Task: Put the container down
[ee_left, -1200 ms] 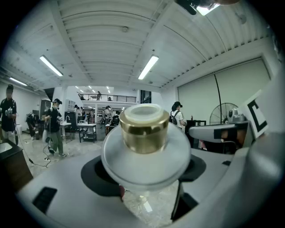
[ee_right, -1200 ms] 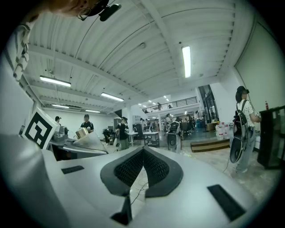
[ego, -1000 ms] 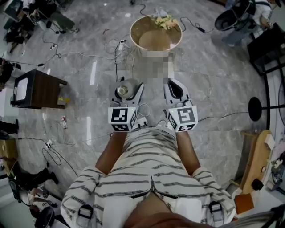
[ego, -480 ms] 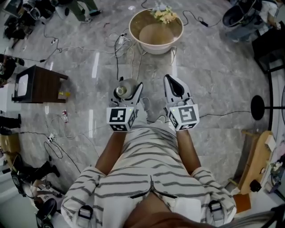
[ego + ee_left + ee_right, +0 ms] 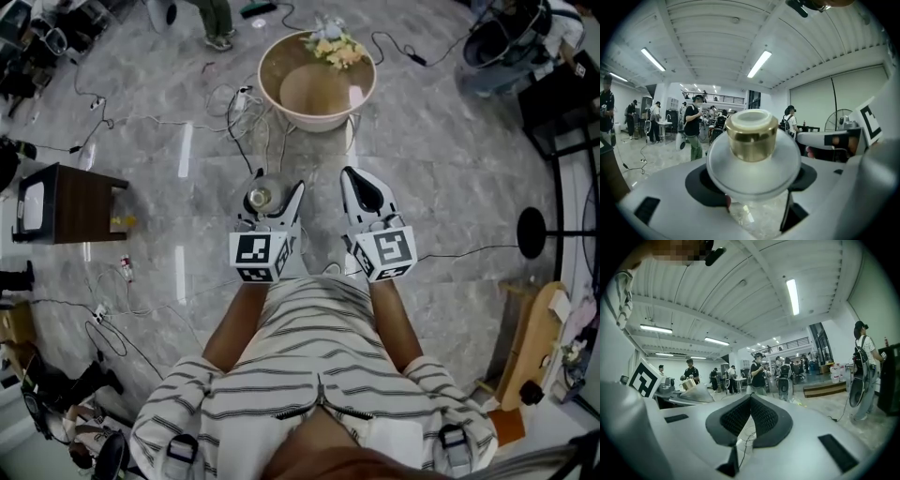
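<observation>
Left tool (image 5: 752,183) wide, pads clamped on clear container (image 5: 751,154) | head view alone shows it carried above the floor (image 5: 441,187) | gold neck up, long axis vertical | right tool (image 5: 750,398) closed, empty

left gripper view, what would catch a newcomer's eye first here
Clamped in the left gripper, a clear glass container with a gold cap fills that gripper's view. Beside it the right gripper is shut and empty, and a round pale-rimmed table with flowers stands ahead.
</observation>
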Available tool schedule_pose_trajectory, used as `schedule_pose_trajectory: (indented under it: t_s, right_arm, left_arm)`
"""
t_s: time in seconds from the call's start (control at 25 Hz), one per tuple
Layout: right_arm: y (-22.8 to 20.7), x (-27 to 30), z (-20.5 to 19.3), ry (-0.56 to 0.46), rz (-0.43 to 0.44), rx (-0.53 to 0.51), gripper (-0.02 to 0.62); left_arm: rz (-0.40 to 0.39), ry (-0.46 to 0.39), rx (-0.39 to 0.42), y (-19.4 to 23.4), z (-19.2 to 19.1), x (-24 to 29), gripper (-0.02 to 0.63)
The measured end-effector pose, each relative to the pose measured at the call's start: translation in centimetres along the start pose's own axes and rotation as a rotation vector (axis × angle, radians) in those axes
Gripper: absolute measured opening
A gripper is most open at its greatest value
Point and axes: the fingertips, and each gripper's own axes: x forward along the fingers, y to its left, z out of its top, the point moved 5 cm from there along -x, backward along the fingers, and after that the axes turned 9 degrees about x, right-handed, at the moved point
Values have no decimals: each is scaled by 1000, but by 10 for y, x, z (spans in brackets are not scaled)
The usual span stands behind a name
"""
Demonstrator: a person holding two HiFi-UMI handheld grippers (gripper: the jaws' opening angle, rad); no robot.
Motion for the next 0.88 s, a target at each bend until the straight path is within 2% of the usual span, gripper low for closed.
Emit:
schedule_pose_trajectory:
  t_s: [0.28, 0.56, 0.88]
  right_arm:
    - [-26, 108, 21, -10, 11, -9, 9]
    - [-55, 221, 61, -14, -41, -11, 9]
    - [-82, 318, 70, 16, -96, -3, 9]
  left_arm:
    - [-27, -5, 34, 70, 18, 90, 331]
    - [-84, -1, 34, 150, 51, 184, 331]
    - [-143, 24, 63, 216, 59, 267, 331]
